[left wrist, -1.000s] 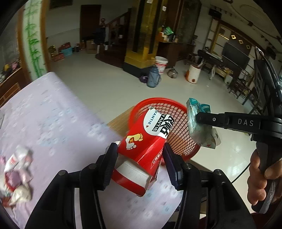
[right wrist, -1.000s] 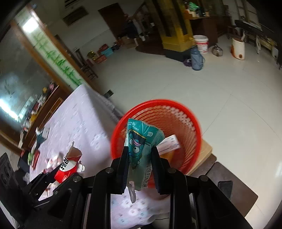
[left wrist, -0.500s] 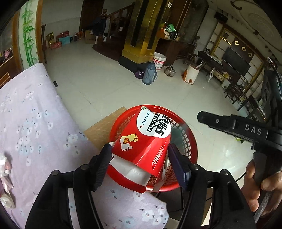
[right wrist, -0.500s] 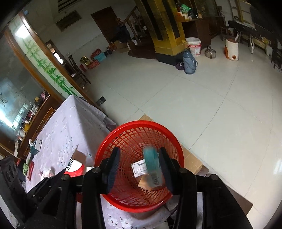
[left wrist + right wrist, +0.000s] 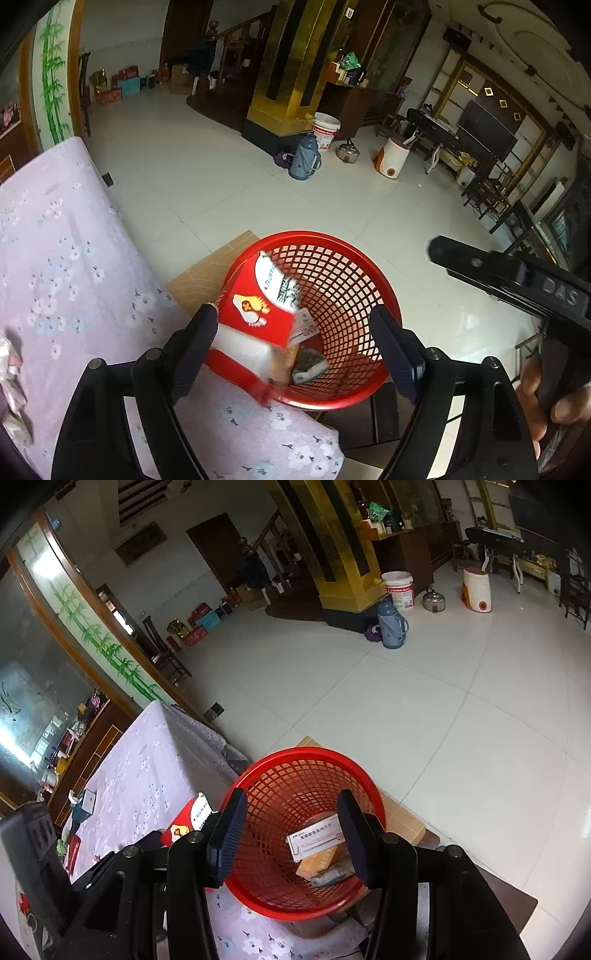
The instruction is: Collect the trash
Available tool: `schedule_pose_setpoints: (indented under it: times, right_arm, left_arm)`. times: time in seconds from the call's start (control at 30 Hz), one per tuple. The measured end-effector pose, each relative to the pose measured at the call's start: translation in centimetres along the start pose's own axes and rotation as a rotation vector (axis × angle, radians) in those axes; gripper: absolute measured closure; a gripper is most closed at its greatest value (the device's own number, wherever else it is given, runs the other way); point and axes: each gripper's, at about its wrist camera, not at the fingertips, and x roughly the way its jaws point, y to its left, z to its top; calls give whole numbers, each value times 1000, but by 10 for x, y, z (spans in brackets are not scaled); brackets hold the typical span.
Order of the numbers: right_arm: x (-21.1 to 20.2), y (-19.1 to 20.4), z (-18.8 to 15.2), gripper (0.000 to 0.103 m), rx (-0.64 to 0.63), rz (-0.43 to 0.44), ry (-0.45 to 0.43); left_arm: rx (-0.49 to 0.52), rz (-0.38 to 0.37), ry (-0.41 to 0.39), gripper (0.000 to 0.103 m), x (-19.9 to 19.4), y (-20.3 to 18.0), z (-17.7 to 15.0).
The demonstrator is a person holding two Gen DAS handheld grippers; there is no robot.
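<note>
Both grippers gape wide. Left gripper (image 5: 295,334) has let go of the red cardboard carton (image 5: 255,314) — long axis tipped into the red mesh basket (image 5: 347,280), "ANTIE" legible. Right gripper (image 5: 291,834) holds nothing — "DAS" on its body.

floor (image 5: 424,686): pale glossy tiles | pillar (image 5: 291,74): gold and black, mid-room | panel (image 5: 96,635): painted green bamboo, wood-framed | staircase (image 5: 236,37): dark wood, far back | TV (image 5: 487,129): dark, on right wall | bench (image 5: 55,258): lilac floral cloth | light: daylight, soft
</note>
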Motion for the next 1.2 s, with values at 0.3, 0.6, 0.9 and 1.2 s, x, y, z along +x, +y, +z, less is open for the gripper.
schedule_pose_setpoints:
  times: [0.3, 0.6, 0.9, 1.2]
  right_arm:
    - [-12, -10, -7, 48, 28, -12, 2]
    - [-17, -20, -11, 48, 30, -31, 2]
    - [-12, -40, -3, 48, 72, 16, 33]
    - [29, -25, 3, 41, 24, 237, 188]
  left_arm:
    - [-37, -72, 25, 20, 3, -3, -2]
    - [99, 24, 49, 10, 24, -13, -9]
    - [330, -163, 34, 10, 18, -36, -14]
    - [253, -268, 45, 10, 15, -18, -3]
